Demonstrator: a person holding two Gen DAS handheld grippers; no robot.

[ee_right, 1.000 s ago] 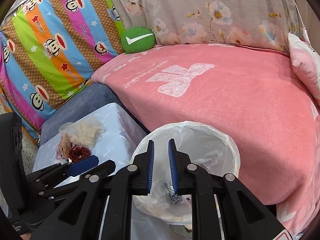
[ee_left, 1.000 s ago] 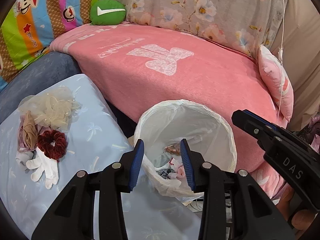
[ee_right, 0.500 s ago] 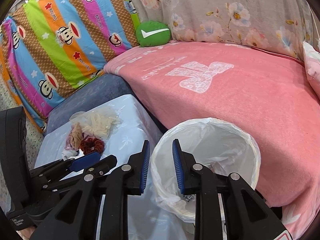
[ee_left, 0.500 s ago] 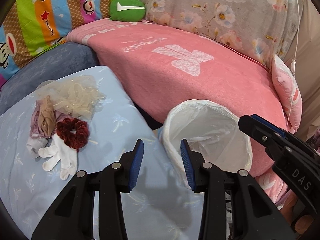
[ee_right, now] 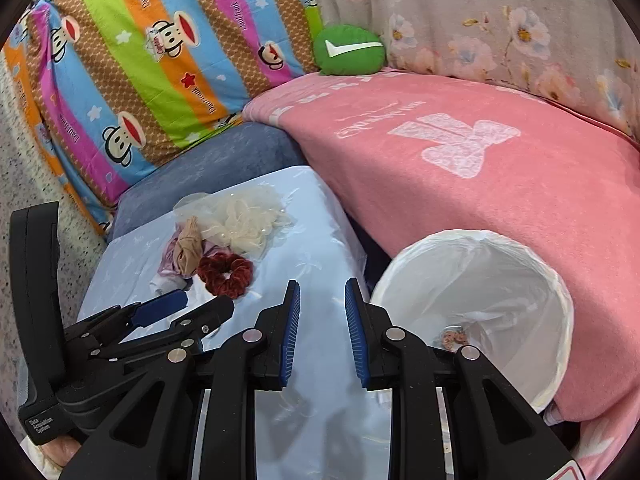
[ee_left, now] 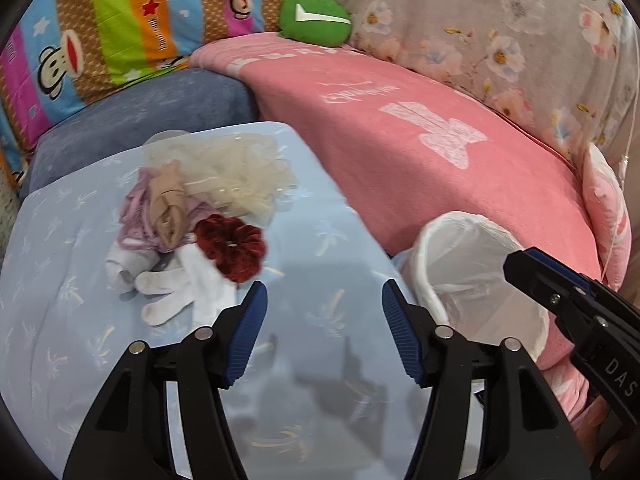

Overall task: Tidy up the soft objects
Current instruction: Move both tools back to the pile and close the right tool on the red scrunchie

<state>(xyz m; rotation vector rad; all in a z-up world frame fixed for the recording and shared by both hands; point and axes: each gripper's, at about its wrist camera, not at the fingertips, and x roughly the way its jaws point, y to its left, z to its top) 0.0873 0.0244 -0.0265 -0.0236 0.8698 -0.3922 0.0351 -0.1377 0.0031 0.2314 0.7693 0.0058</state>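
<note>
Your left gripper (ee_left: 322, 328), jaws spread and empty, sits nearer the red scrunchie (ee_left: 232, 247), lying ahead-left; your right gripper (ee_right: 320, 322) also gapes empty.

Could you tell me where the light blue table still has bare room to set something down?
The near half of the table is bare, from the red scrunchie across to the lined bin, under both open grippers. The far left corner is crowded: cream tulle, beige stocking, white glove piled together.
</note>
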